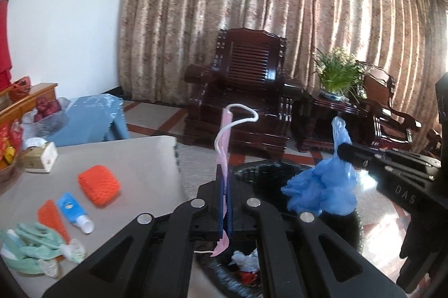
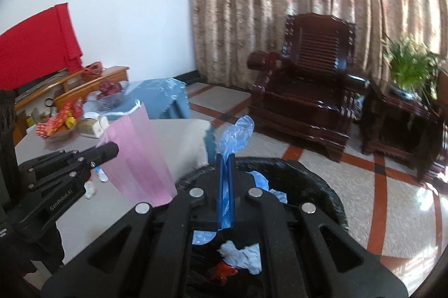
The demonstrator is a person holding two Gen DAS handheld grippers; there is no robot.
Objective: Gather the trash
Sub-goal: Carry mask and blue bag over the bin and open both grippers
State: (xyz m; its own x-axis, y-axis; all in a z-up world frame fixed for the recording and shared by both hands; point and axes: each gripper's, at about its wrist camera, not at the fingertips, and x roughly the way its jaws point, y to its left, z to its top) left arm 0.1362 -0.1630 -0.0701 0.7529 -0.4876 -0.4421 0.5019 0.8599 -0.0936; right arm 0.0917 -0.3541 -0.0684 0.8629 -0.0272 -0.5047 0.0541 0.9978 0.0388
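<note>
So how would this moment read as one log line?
left claw: shut on pink mask | right claw: shut on blue plastic | both over bin

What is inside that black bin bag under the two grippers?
Inside the black-lined trash bin lie crumpled pale blue-white scraps and something red. The grippers and the bag's dark folds hide whatever lies deeper.

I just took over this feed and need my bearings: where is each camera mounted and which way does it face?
Left wrist: on the left gripper, looking forward over the bin to the armchair; it grips a pink mask, with the right gripper entering from the right.
Right wrist: on the right gripper, same heading, gripping a blue plastic glove; the left gripper is at left.
Shared: bin, table, armchair.
</note>
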